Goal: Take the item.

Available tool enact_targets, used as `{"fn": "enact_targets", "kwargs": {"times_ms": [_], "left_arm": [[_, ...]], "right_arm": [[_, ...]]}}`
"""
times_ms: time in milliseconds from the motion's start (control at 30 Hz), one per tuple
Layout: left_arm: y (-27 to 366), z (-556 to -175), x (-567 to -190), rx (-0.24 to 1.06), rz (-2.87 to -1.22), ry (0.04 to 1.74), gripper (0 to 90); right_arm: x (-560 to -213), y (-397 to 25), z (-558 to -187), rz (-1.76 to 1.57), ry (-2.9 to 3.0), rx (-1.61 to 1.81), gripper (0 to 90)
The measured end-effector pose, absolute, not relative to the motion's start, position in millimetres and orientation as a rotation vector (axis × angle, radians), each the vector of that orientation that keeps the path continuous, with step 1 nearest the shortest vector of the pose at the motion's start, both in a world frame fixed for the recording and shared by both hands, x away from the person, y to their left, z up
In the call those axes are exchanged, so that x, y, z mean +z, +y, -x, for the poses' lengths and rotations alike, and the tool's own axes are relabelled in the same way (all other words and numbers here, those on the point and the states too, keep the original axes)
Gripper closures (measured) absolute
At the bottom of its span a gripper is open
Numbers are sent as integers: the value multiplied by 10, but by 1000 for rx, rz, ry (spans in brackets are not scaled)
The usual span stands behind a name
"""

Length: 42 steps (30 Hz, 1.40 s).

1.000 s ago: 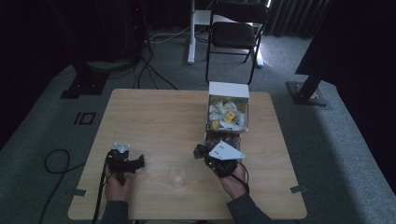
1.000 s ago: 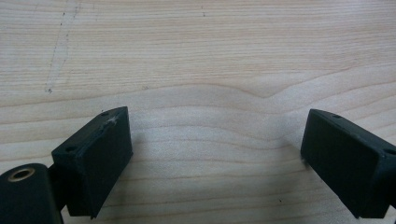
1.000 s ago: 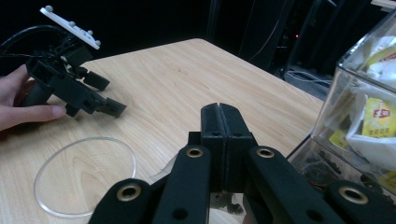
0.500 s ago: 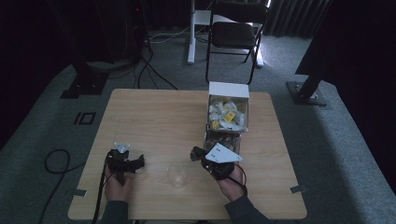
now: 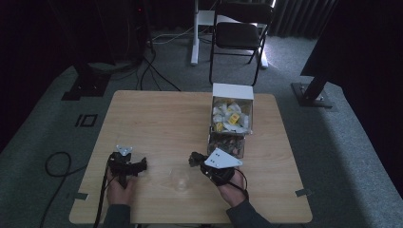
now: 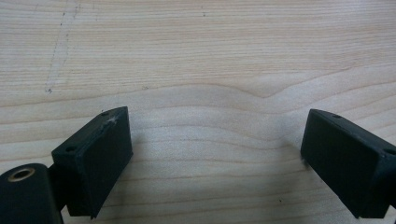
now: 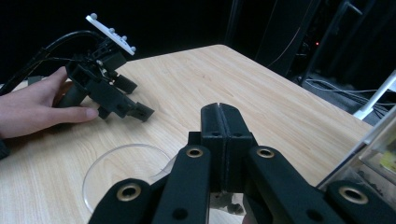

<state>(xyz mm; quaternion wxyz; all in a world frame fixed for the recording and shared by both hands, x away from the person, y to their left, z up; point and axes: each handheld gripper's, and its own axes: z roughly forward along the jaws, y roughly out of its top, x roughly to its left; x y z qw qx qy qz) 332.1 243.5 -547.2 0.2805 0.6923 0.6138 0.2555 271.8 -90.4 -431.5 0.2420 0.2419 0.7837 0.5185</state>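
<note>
My left gripper rests low on the wooden table at the front left, held by a hand, pointing right. In the left gripper view its jaws stand wide open over bare wood with nothing between them. My right gripper is at the front centre-right, its grey plate on top. In the right gripper view its jaws are pressed together, and nothing shows between them. A clear round dish lies flat between the two grippers, just below the right jaws.
A white open box of small white and yellow packets stands at the right, with a clear container of dark bits in front of it. A folding chair, stands and cables are on the floor beyond the table.
My right gripper has drifted slightly left and toward the near edge, closer to the clear dish. The left gripper and the dish have stayed in place.
</note>
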Motion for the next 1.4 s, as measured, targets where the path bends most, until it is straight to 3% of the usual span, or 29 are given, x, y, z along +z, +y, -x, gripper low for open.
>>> {"fn": "enact_targets", "kwargs": {"times_ms": [1400], "left_arm": [[2436, -3321, -5471, 684, -1857, 1646, 94]], "right_arm": [[-4453, -597, -2601, -578, 2228, 1426, 900]]}}
